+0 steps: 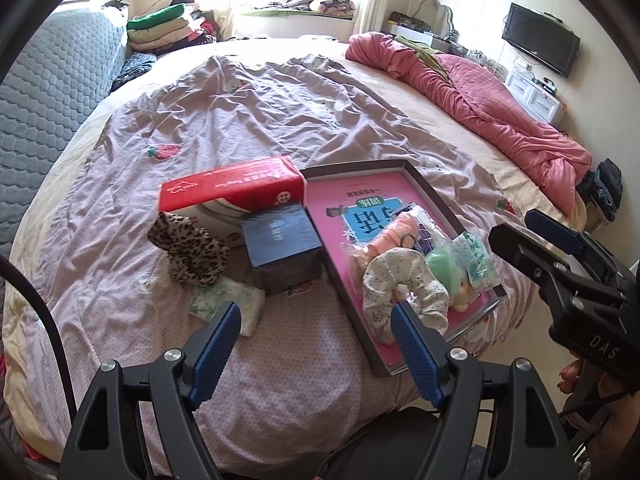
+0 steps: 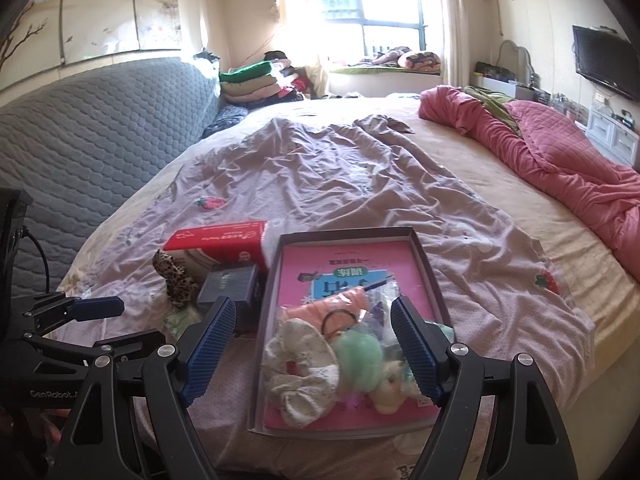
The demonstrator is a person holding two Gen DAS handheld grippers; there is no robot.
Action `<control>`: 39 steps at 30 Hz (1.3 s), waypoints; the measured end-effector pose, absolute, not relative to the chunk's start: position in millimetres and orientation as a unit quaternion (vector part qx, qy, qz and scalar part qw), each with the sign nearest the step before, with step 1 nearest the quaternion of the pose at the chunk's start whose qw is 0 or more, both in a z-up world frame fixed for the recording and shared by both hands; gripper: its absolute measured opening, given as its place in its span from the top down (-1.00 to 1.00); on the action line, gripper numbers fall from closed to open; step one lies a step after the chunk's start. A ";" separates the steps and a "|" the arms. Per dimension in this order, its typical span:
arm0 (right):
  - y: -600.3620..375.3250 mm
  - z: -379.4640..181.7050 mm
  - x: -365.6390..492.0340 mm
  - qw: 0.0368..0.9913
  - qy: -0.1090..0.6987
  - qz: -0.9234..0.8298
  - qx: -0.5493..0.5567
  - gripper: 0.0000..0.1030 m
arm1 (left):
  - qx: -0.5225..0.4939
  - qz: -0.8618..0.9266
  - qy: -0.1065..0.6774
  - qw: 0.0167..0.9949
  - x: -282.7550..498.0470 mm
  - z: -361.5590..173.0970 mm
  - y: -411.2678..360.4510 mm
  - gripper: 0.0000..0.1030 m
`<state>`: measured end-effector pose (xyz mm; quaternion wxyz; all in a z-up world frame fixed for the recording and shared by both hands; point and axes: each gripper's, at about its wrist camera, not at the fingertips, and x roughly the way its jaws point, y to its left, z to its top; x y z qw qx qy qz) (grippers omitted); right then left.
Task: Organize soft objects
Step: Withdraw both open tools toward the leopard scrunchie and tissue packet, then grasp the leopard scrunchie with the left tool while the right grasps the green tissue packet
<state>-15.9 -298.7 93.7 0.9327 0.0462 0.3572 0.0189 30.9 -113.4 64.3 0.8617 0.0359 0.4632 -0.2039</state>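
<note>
Both grippers, left (image 1: 316, 316) and right (image 2: 314, 310), hang wide and empty over a rumpled lilac bedsheet (image 1: 248, 112), floral scrunchie (image 2: 296, 364) sitting in the shallow box (image 2: 424, 256), sunny window (image 2: 372, 4) behind.

The left gripper (image 1: 316, 316) hangs over the bed (image 1: 280, 120) with its blue fingers (image 1: 218, 344) wide apart and nothing between them. Under it lies a flat box (image 1: 316, 172) with a pink book (image 1: 332, 208) inside. A white flowery scrunchie (image 1: 400, 276), a green fluffy thing (image 1: 442, 270) and an orange cloth (image 1: 384, 236) sit on the book. Left of the box are a leopard scrunchie (image 1: 188, 246), a dark blue box (image 1: 282, 248) and a red box (image 1: 232, 188). The right gripper (image 1: 520, 232) shows at the right edge.
</note>
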 end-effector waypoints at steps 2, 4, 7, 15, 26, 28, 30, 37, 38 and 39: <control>-290.9 96.3 -16.3 0.933 0.355 0.025 0.041 -0.57 | 0.032 -0.201 0.462 0.863 29.7 66.6 -106.8 -0.49; -284.8 98.7 -16.5 0.934 0.354 0.031 0.038 -0.57 | 0.029 -0.199 0.462 0.864 28.4 68.5 -101.0 -0.49; -275.3 102.0 -17.1 0.934 0.353 0.039 0.034 -0.57 | 0.026 -0.194 0.458 0.867 25.0 71.5 -91.7 -0.49; -246.4 105.9 -18.3 0.932 0.354 0.070 0.022 -0.57 | 0.001 -0.169 0.455 0.875 21.3 76.8 -54.1 -0.49; -191.0 84.7 -10.8 0.917 0.377 0.129 -0.002 -0.57 | -0.039 -0.119 0.469 0.874 29.0 62.5 12.9 -0.49; -182.3 79.7 -8.9 0.914 0.381 0.140 -0.008 -0.57 | -0.043 -0.114 0.472 0.873 30.8 58.8 20.0 -0.49; -175.1 74.8 -6.6 0.911 0.384 0.149 -0.013 -0.57 | -0.048 -0.111 0.476 0.871 32.6 54.6 25.9 -0.49; -158.1 54.2 1.4 0.900 0.399 0.172 -0.033 -0.57 | -0.059 -0.107 0.488 0.864 41.8 41.5 32.0 -0.49; -156.4 51.8 2.4 0.899 0.401 0.175 -0.035 -0.57 | -0.061 -0.108 0.490 0.863 43.9 39.1 32.5 -0.49; -155.1 49.5 3.7 0.898 0.402 0.178 -0.037 -0.58 | -0.063 -0.108 0.493 0.861 46.5 36.6 33.3 -0.49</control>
